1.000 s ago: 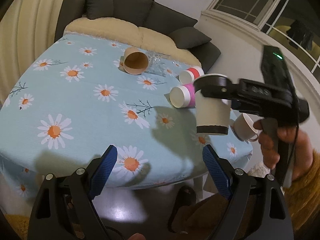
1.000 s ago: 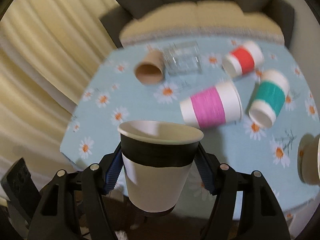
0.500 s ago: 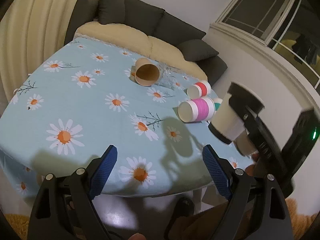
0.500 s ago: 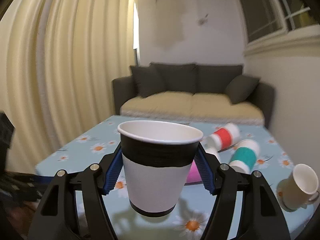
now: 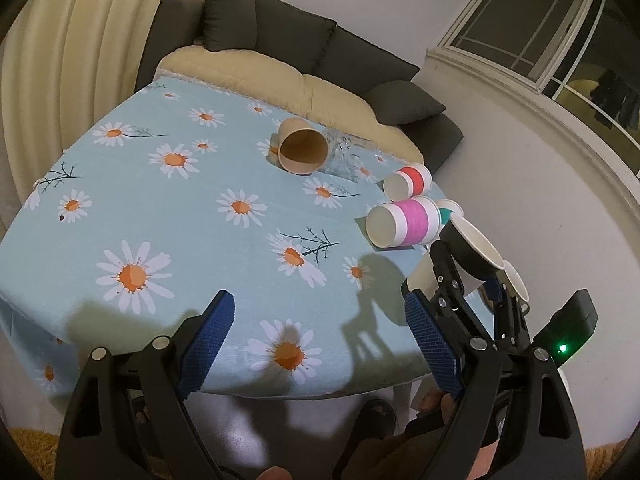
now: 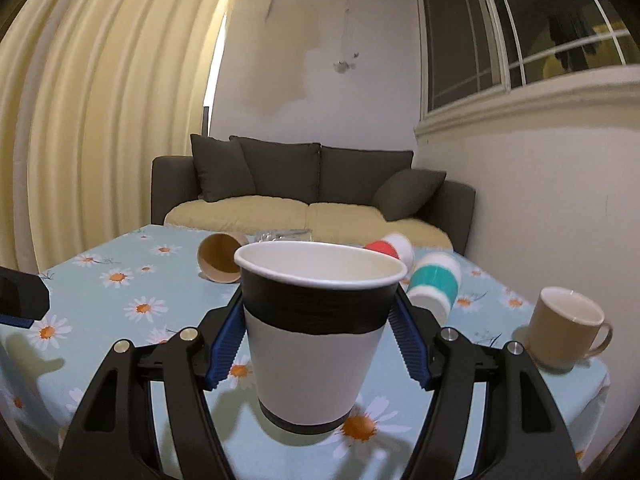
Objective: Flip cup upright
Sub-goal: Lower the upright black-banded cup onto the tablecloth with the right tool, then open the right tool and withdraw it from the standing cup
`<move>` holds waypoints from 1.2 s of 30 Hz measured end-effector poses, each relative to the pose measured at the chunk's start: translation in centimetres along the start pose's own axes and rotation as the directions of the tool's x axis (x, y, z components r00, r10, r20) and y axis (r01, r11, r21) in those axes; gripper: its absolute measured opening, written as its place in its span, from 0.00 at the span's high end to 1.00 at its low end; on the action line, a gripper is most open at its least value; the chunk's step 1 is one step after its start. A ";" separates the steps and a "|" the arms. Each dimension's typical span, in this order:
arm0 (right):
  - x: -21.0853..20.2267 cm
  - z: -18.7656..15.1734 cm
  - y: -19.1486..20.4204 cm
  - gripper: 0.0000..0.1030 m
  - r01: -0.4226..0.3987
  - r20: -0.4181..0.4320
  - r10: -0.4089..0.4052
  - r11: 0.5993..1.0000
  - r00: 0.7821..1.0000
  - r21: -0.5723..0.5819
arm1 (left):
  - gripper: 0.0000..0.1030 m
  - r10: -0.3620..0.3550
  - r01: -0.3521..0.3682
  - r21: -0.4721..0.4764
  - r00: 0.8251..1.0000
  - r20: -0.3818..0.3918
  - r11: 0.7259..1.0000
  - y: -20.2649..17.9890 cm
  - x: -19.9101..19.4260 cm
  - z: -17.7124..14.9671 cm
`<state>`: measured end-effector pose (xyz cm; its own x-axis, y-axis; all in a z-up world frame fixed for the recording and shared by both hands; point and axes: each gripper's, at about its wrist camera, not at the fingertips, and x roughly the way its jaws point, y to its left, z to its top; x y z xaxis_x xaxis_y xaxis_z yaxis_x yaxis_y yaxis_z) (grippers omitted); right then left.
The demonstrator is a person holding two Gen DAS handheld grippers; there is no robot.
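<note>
My right gripper (image 6: 316,344) is shut on a white paper cup with a black band (image 6: 316,332). The cup is upright, mouth up, its base just above the daisy tablecloth (image 6: 120,304) near the table's front edge. In the left wrist view the same cup (image 5: 466,254) shows at the right, held in the right gripper (image 5: 472,288). My left gripper (image 5: 320,340) is open and empty, over the near table edge.
Lying on their sides on the table are a brown cup (image 5: 302,152), a red-banded cup (image 5: 408,184), a pink-banded cup (image 5: 402,226) and a teal-banded cup (image 6: 434,284). A beige mug (image 6: 566,326) stands at the right edge. A clear glass item (image 5: 344,154) lies beside the brown cup. A sofa (image 6: 312,200) stands behind.
My right gripper has turned the black-banded cup from upside down to mouth-up and lowered it toward the tablecloth near the front right. The left gripper stayed open and barely moved.
</note>
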<state>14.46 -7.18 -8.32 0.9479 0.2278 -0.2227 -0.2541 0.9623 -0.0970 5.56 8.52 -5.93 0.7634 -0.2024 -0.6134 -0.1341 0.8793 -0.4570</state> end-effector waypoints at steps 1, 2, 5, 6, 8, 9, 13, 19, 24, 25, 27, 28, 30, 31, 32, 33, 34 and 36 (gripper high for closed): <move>0.0 -0.2 0.1 0.35 -0.001 0.005 0.001 1.000 1.000 -0.002 | 0.17 0.003 -0.003 -0.003 1.000 0.004 1.000 0.1 0.0 0.0; -0.2 -0.4 0.1 0.35 -0.003 0.008 0.003 1.000 1.000 -0.006 | 0.17 0.003 -0.003 -0.006 1.000 0.005 1.000 0.1 0.0 0.0; -0.2 -1.4 0.2 0.35 -0.008 -0.012 0.008 1.000 1.000 -0.008 | 0.17 0.007 -0.007 -0.014 1.000 0.002 1.000 0.2 0.3 0.0; -0.3 -1.5 0.4 0.34 -0.008 -0.018 0.008 1.000 1.000 -0.009 | 0.17 0.007 -0.006 -0.014 1.000 0.003 1.000 0.2 0.3 0.0; -0.1 -1.7 0.5 0.34 -0.009 -0.027 0.009 1.000 1.000 -0.012 | 0.17 0.009 -0.009 -0.010 1.000 0.006 1.000 0.2 0.4 0.0; -0.2 -1.7 0.4 0.34 -0.013 -0.029 0.012 1.000 1.000 -0.010 | 0.17 0.010 -0.010 -0.008 1.000 0.008 1.000 0.1 0.4 0.0; -0.4 -2.0 0.6 0.34 -0.032 -0.039 0.031 0.999 0.999 -0.013 | 0.17 0.014 -0.014 -0.003 1.000 0.004 1.000 0.2 0.6 0.0; -0.6 -2.1 1.1 0.34 -0.040 -0.049 0.038 0.999 0.998 -0.036 | 0.17 0.013 -0.013 0.002 1.000 0.000 1.000 -0.1 0.7 0.0; -0.5 -2.3 0.8 0.28 -0.036 -0.072 0.035 0.999 0.997 -0.025 | 0.17 0.011 -0.011 0.012 1.000 -0.005 1.000 -0.3 0.8 0.0; -0.5 -2.3 0.8 0.28 -0.035 -0.075 0.033 0.999 0.997 -0.025 | 0.17 0.010 -0.010 0.011 1.000 -0.005 1.000 -0.3 0.8 0.0; -0.5 -2.2 0.8 0.27 -0.038 -0.076 0.036 0.999 0.996 -0.026 | 0.17 0.008 -0.008 0.008 1.000 -0.002 1.000 -0.2 0.8 0.0; -0.7 -2.2 0.8 0.25 -0.037 -0.074 0.035 0.999 0.997 -0.026 | 0.17 0.006 -0.006 0.006 1.000 -0.002 1.000 -0.1 0.7 0.0; -0.9 -2.1 0.8 0.22 -0.038 -0.073 0.036 0.999 0.997 -0.022 | 0.17 0.006 -0.006 0.005 1.000 0.000 1.000 -0.1 0.8 0.0; -1.1 -2.0 0.7 0.15 -0.042 -0.078 0.040 0.999 0.996 -0.015 | 0.17 0.007 -0.007 0.004 1.000 0.001 1.000 -0.1 0.8 0.1; -1.3 -1.8 0.5 0.12 -0.048 -0.081 0.047 0.999 0.996 -0.008 | 0.17 0.006 -0.006 0.004 1.000 0.003 1.000 0.0 0.8 0.1; -1.5 -1.7 0.5 0.10 -0.050 -0.087 0.049 0.999 0.995 -0.007 | 0.17 0.006 -0.006 0.003 1.000 0.006 1.000 0.0 0.7 0.1; -1.8 -1.4 0.5 0.07 -0.062 -0.097 0.061 0.998 0.993 -0.004 | 0.17 0.005 -0.005 0.002 1.000 0.010 1.000 0.1 0.6 0.1; -2.5 -0.9 0.2 0.05 -0.088 -0.105 0.089 0.996 0.990 0.008 | 0.17 0.004 -0.004 -0.002 1.000 0.021 1.000 0.1 0.3 0.2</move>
<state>11.87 -7.70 -8.69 0.8961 0.2952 -0.3313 -0.3351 0.9396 -0.0692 5.95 8.66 -6.06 0.7761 -0.1897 -0.6014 -0.1381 0.8794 -0.4557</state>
